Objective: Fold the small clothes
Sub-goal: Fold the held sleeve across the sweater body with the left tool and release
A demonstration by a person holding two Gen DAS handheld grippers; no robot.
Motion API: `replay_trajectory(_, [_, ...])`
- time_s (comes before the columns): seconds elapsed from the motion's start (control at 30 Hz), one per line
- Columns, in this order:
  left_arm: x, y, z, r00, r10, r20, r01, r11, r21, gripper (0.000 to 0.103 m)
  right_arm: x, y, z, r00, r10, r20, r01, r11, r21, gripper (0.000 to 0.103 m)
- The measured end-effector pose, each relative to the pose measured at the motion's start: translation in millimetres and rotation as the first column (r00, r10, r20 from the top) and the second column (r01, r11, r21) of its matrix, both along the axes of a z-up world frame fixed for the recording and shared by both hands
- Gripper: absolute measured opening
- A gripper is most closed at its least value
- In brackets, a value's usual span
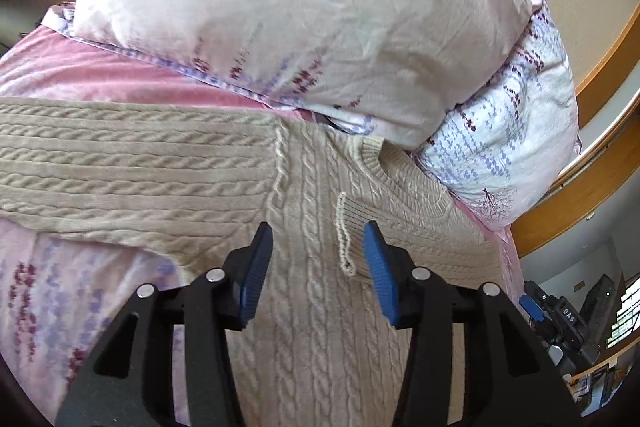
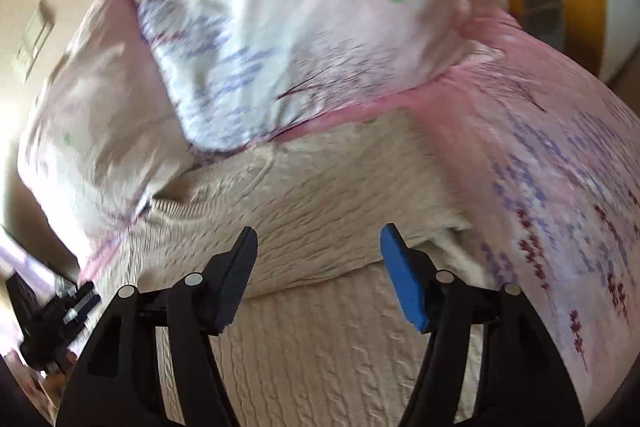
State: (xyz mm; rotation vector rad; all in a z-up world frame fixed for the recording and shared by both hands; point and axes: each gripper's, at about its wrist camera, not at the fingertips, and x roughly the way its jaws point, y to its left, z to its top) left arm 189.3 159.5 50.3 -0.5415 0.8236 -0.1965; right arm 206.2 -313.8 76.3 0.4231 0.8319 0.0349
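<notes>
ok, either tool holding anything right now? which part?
Nothing held. Left tool and right tool are both open above the sweater, with no fabric pinched.

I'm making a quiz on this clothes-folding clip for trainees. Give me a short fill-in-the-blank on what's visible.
1. The beige sweater has a ____ knit pattern.
2. The left gripper is ____, with nothing between its pads.
3. Beyond the sweater lies a white pillow bearing a small ____ mark.
4. The right gripper has blue ____.

Missing words: cable; open; green; pads
</notes>
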Motion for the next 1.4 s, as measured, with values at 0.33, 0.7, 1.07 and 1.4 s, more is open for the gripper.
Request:
replay_trajectory(0.33, [-52,131,-13,0.939,0.323,-0.117,-0.319,0.946,0.053,0.064,47,130,-52,0.963,0.193,-0.189,-0.252,0.892,-0.376,0.070])
replay_trajectory(0.7, [-55,190,-54,0.857,0.454,-0.242,-0.501,0.845,-0.189,0.034,29,95,-41,0.965,0.184,-0.188,-0.220,0.956,-0.194,0.074])
replay_trajectory(1.07, [-62,224,-69,0.754,0.593,-0.282,-0.656,0.668,-0.351,0.014,15,83,-29,0.958,0.228,-0.171,-0.247,0.964,-0.096,0.076])
replay_trajectory(1.4, [-29,175,-1,0.854,0.520,-0.024,-0.482,0.773,-0.413,0.006,3,54,-13,0.977,0.193,-0.094,-0.204,0.969,-0.136,0.080])
